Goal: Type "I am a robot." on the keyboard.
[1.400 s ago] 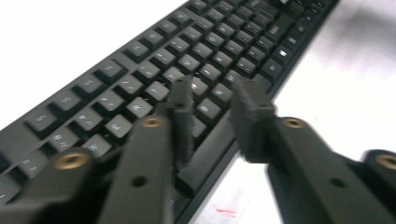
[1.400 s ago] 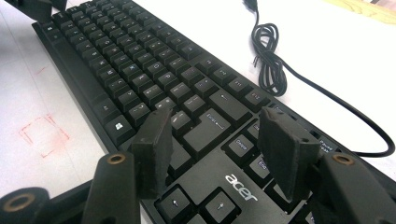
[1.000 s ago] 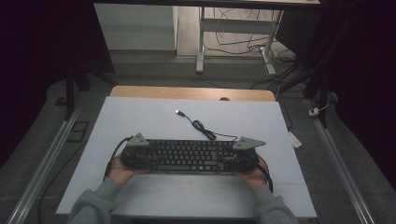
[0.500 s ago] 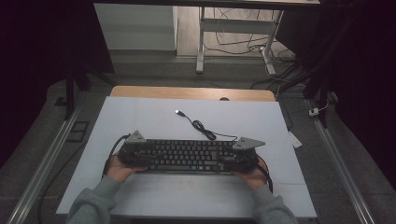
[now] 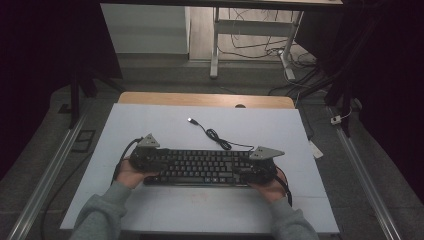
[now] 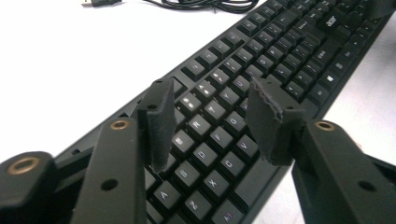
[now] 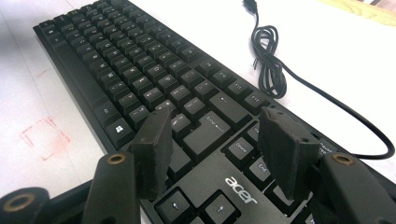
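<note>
keyboard: black acer keyboard flat on the white table top, near the person's edge, lengthwise across it

cord: keyboard cable loose in a small coil just behind the keyboard, USB plug bare on the table, plugged into nothing

left gripper: left gripper parked over the letter keys at the keyboard's left end; jaws partway open and just been closing in, nothing pinched between the pads, just keys underneath. Can't tell if the tips touch the keycaps

right gripper: right gripper over the right end, around the Enter and Delete keys by the acer logo; jaws spread wide, no grip on anything

hands: one hand at each end of the keyboard, sleeves coming in from the bottom of the high view

done so far: looks like lined up only, both grippers in place over the ends, no real hold yet

left to do: probably clamp or press at the ends, then shift or lift the keyboard; cable likely to trail along, worth watching for a snag
</note>
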Demonstrator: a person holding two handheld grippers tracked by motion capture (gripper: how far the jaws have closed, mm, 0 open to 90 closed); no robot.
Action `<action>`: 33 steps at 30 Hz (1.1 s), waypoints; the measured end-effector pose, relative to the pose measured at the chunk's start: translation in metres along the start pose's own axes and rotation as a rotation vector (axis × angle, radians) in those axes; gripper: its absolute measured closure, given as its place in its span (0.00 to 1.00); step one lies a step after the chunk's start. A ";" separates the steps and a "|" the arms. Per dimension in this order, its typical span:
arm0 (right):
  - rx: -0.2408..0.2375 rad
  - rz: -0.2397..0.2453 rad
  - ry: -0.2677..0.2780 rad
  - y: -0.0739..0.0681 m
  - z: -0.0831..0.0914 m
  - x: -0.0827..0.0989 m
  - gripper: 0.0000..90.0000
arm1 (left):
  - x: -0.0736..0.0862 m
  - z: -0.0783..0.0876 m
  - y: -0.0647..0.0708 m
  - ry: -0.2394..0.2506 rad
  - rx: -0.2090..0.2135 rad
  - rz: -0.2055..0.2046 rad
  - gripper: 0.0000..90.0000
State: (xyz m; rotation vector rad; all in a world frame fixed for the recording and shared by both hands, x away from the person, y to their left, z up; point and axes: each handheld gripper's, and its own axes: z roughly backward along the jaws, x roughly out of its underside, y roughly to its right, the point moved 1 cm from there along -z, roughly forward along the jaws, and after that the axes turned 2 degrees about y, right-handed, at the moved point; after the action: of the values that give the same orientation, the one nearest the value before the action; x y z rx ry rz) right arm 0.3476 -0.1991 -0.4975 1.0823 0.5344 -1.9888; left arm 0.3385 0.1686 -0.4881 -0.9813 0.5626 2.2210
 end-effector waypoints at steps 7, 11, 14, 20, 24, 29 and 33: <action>0.001 -0.006 0.003 0.000 0.000 0.000 0.50 | -0.004 -0.007 -0.003 -0.016 0.003 -0.015 0.73; 0.000 -0.005 -0.002 0.000 0.000 0.001 0.50 | -0.002 -0.012 -0.002 -0.039 0.020 -0.024 0.89; -0.001 -0.005 -0.002 0.000 0.000 0.001 0.48 | -0.001 -0.016 -0.001 -0.064 0.028 -0.039 0.98; -0.001 -0.008 -0.005 -0.001 0.000 0.001 0.47 | 0.001 -0.024 0.000 -0.091 0.028 -0.037 0.99; 0.000 -0.008 -0.006 -0.001 0.000 0.001 0.46 | 0.003 -0.031 0.000 -0.118 0.015 -0.048 0.99; 0.000 -0.009 -0.004 -0.001 -0.001 0.001 0.46 | 0.005 -0.035 0.000 -0.126 0.010 -0.044 0.99; 0.000 -0.007 -0.007 -0.001 -0.001 0.002 0.46 | 0.006 -0.037 -0.001 -0.127 0.004 -0.045 0.99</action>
State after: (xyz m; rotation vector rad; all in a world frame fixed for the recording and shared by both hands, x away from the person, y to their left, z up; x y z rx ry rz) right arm 0.3469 -0.1982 -0.4995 1.0739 0.5352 -1.9983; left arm 0.3544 0.1493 -0.5162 -0.8362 0.4830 2.2227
